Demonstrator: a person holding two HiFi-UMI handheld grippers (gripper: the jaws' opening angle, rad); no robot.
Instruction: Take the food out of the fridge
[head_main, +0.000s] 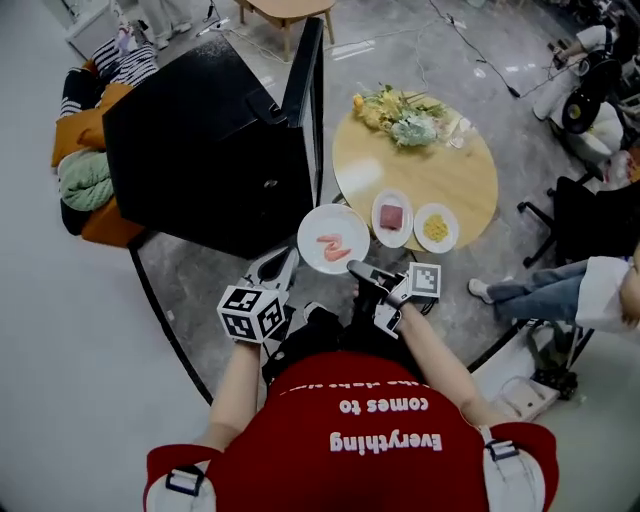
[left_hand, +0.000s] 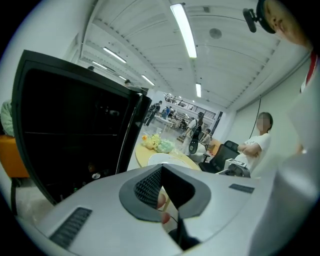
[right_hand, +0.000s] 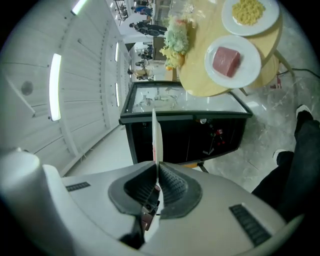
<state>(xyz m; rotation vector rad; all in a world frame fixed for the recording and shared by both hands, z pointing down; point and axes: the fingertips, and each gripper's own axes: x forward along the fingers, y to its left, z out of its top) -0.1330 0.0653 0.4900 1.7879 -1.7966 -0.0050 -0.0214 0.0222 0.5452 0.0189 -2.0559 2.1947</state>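
The black fridge (head_main: 200, 150) stands with its door (head_main: 308, 85) swung open toward the round wooden table (head_main: 460, 175). A white plate (head_main: 333, 240) with pink food on it hangs between fridge and table. My right gripper (head_main: 356, 267) is shut on its near rim. In the right gripper view that plate (right_hand: 154, 135) shows edge-on, pinched between the pads (right_hand: 156, 165), with the fridge (right_hand: 185, 130) behind. My left gripper (head_main: 278, 262) is beside the plate, lower left. Its jaws (left_hand: 161, 169) meet at the tips with nothing held, facing the fridge (left_hand: 70, 125).
On the table lie a plate of red meat (head_main: 392, 216), a plate of yellow food (head_main: 436, 227) and a bunch of flowers (head_main: 400, 115). Cushions (head_main: 88, 180) are piled left of the fridge. A seated person's legs (head_main: 530, 290) and office chairs (head_main: 580, 210) are at the right.
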